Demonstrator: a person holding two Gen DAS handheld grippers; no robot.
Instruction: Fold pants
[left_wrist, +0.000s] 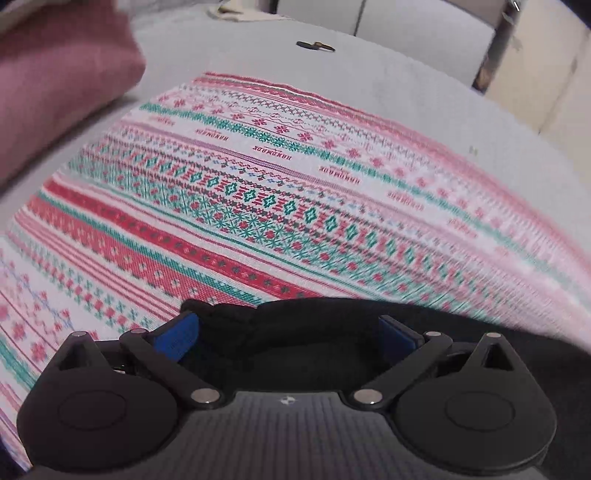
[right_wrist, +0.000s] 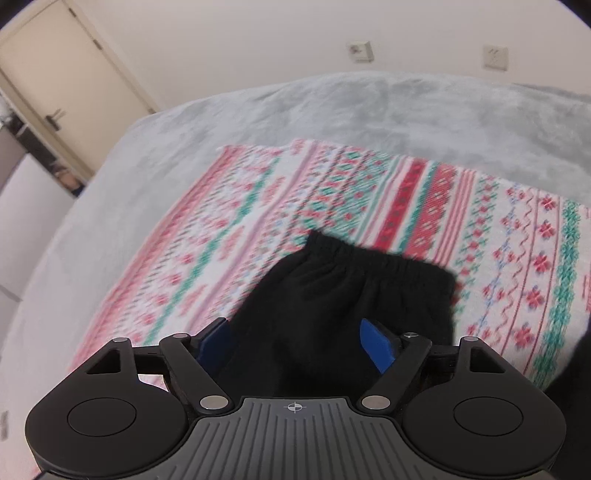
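Your left gripper (left_wrist: 288, 332) has its blue-padded fingers (left_wrist: 181, 332) spread as wide as they go. The black pants (left_wrist: 280, 325) lie bunched between them, reaching past the fingertips, with the pads clear of the cloth on both sides. Beyond that, you see the patterned red, green and white cloth (left_wrist: 258, 192) spread over the grey bed (left_wrist: 388, 74), with a pink pillow (left_wrist: 59, 74) at the far left.

Your right gripper (right_wrist: 295, 343) also has its fingers (right_wrist: 375, 345) apart, with nothing pinched. The pants (right_wrist: 343, 295) run forward from between the fingers, and their gathered elastic waistband (right_wrist: 373, 258) lies flat on the patterned cloth (right_wrist: 229, 236) ahead of the fingertips. The left pad sits just at the fabric's edge; whether it touches is unclear.
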